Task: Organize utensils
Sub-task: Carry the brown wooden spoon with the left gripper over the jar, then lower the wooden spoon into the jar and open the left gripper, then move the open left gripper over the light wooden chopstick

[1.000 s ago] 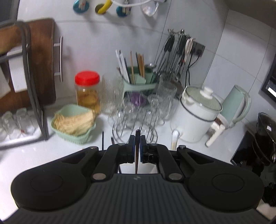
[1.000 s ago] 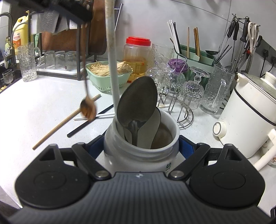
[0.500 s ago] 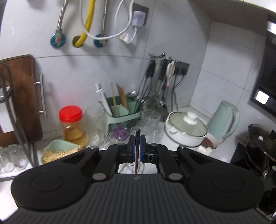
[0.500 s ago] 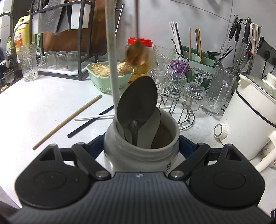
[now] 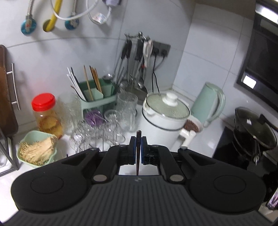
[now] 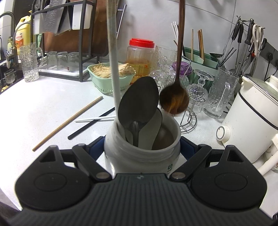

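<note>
White worktop (image 6: 34,107): left hand-held gripper (image 5: 138,149), clamped on wooden spoon (image 6: 174,100), has carried it over right hand-held gripper's (image 6: 141,147) clamped utensil jar (image 6: 141,156), ready to drop in

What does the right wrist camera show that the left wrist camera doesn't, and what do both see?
Only the right wrist view: the white jar gripped in the right gripper, a dark spoon standing in it, the wooden spoon's bowl hanging above it, three chopsticks loose on the counter, and the yellow bottle.

Only the left wrist view: the left gripper shut on the wooden spoon's thin handle, the green kettle, the black pot and the wall hoses.

Both: the red-lidded jar, green basket, green chopstick holder, glasses and white cooker.
</note>
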Motion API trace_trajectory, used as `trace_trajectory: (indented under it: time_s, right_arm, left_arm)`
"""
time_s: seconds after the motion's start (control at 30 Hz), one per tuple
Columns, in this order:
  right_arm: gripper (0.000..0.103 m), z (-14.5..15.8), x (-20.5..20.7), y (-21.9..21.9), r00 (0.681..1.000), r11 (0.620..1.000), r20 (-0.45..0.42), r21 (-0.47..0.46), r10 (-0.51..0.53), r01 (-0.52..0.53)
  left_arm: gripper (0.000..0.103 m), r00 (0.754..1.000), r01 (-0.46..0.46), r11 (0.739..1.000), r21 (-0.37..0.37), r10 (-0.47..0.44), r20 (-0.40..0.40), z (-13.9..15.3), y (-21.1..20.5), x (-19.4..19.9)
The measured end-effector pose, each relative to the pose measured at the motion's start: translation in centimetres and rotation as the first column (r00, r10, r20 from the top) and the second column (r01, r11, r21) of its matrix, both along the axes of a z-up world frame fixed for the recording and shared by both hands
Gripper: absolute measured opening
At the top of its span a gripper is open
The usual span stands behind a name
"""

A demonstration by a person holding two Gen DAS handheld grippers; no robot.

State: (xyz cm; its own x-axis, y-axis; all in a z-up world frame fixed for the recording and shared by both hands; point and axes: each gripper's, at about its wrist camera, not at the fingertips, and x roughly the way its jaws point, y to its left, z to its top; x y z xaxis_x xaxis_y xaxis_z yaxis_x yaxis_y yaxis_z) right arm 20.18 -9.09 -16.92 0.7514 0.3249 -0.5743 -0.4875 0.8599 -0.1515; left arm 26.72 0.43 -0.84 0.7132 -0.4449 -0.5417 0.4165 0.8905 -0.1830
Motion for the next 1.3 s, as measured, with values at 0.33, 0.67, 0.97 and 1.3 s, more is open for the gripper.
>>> trace_trajectory:
  time_s: [0.33, 0.67, 0.97, 1.3]
  right_arm:
    - [0.092, 0.0, 0.1, 0.1, 1.0, 1.0, 0.001, -0.002, 0.005, -0.005]
    - [0.092, 0.0, 0.1, 0.0, 1.0, 1.0, 0.006, -0.001, 0.01, -0.01]
    - [0.092, -0.1, 0.2, 0.0, 1.0, 1.0, 0.003, -0.003, 0.012, -0.012]
    - [0.092, -0.1, 0.2, 0.0, 1.0, 1.0, 0.0, -0.001, 0.007, -0.007]
  left_arm:
    - [0.006, 0.994, 0.051, 0.996, 0.076, -0.043, -0.102, -2.7, -1.4, 0.3]
    - [0.006, 0.973, 0.093, 0.984, 0.152, -0.058, -0.222, -4.8, -3.2, 1.3]
    - [0.006, 0.965, 0.076, 0.987, 0.144, -0.036, -0.261, -5.3, -3.1, 1.5]
    - [0.016, 0.978, 0.036, 0.994, 0.107, -0.013, -0.209, -2.8, -2.1, 0.3]
